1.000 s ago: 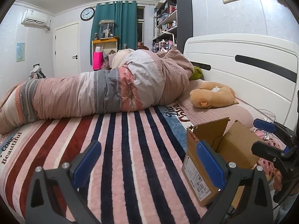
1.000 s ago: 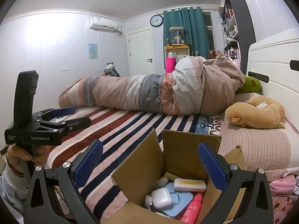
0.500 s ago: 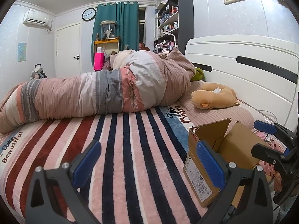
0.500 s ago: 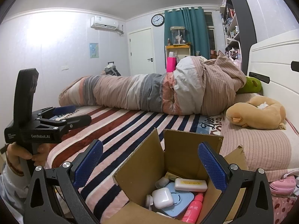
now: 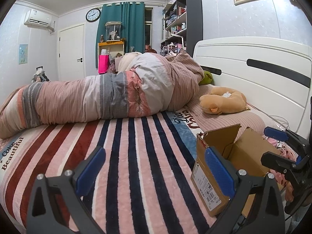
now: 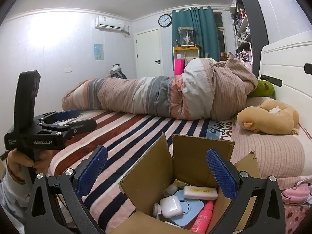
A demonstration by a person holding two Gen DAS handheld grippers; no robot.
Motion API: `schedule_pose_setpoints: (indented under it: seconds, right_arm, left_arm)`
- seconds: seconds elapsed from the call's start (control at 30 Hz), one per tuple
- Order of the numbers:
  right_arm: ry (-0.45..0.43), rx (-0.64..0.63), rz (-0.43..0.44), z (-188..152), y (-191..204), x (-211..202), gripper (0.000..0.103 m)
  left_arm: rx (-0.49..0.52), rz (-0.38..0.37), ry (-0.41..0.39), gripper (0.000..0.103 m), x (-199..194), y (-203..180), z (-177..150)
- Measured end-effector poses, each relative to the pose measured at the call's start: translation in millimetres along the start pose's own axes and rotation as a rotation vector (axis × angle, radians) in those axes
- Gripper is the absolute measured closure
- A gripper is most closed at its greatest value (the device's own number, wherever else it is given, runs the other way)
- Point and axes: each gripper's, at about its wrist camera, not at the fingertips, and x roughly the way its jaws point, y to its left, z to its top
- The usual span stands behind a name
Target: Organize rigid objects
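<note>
An open cardboard box [image 6: 200, 154] stands on the striped bed; it also shows in the left wrist view [image 5: 210, 179]. Inside it lie a white earbud case [image 6: 170, 206], a pale blue flat case [image 6: 187, 212], a white bar-shaped box [image 6: 200, 192] and a pink bottle [image 6: 202, 219]. My right gripper [image 6: 156, 170] is open and empty, hovering over the box opening; it shows at the right in the left wrist view [image 5: 280, 146]. My left gripper [image 5: 155, 170] is open and empty over the blanket, left of the box; it shows at the left in the right wrist view [image 6: 78, 119].
A rolled duvet [image 5: 109, 97] lies across the far side of the bed. A tan plush toy [image 5: 224, 103] rests by the white headboard [image 5: 253, 68]. A pink object [image 6: 296, 193] lies right of the box. The striped blanket [image 5: 126, 146] spreads left of the box.
Both grippers have drifted only slightly; the views shift a little. The box and its contents have not moved.
</note>
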Motion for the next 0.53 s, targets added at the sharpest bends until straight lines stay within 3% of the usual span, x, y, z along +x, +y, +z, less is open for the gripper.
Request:
schedule_pose_setpoints:
  seconds: [0.53]
  right_arm:
    - [-0.001,0.002,0.0,0.0,0.2,-0.2,0.001]
  left_arm:
    - [-0.005,0.006,0.001,0.002,-1.0,-1.1,-0.2]
